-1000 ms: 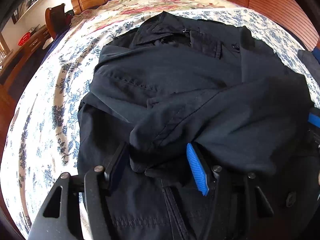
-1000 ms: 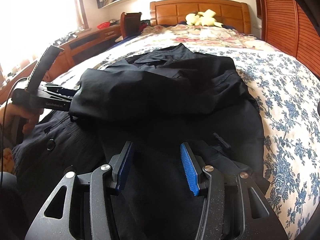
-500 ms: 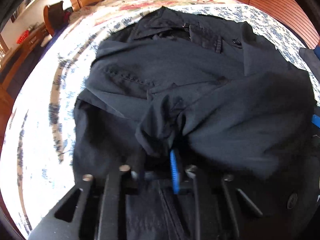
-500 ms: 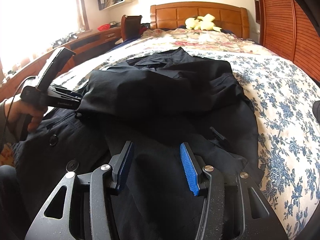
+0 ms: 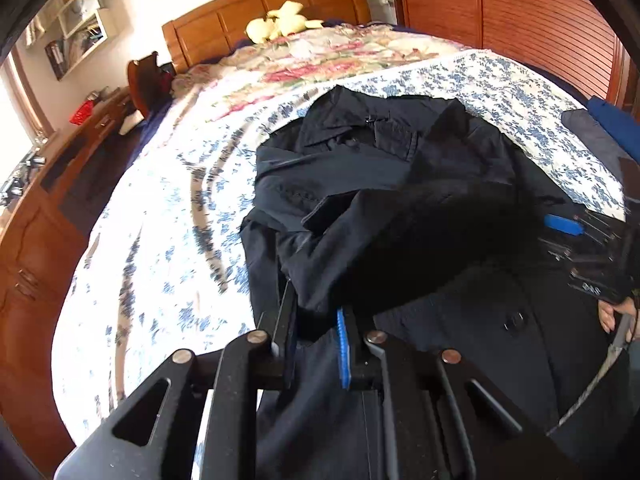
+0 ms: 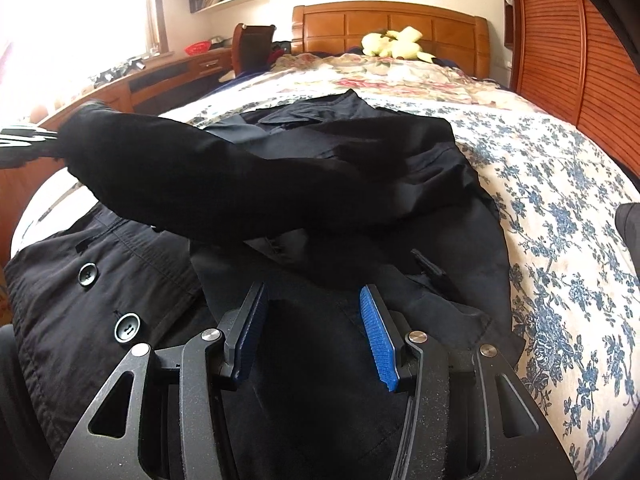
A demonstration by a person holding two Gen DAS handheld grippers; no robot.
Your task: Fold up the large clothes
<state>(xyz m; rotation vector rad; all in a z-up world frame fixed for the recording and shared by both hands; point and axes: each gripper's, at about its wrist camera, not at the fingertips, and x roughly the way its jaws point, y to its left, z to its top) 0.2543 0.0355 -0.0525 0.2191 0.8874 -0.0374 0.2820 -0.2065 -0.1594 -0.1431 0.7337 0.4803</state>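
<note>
Left hand-held gripper (image 5: 316,332), jaws narrowed and clamped on the cuff end of the sleeve (image 5: 384,248) of a black coat (image 5: 400,160); the sleeve is raised off the garment and stretches across its body toward the left edge of the bed (image 6: 560,208), as the right wrist view shows. Right hand-held gripper (image 6: 316,320), jaws about half apart, blue pads on either side of coat fabric at the near hem without pressing on it. Coat lies flat on the blue-flowered bedspread (image 5: 160,240), long axis running up the bed: collar (image 5: 336,120) toward the wooden headboard (image 6: 392,24), hem nearest the cameras. Two buttons (image 6: 127,327) show on the near left front panel. Yellow plush toy (image 6: 396,44) rests at the headboard.
</note>
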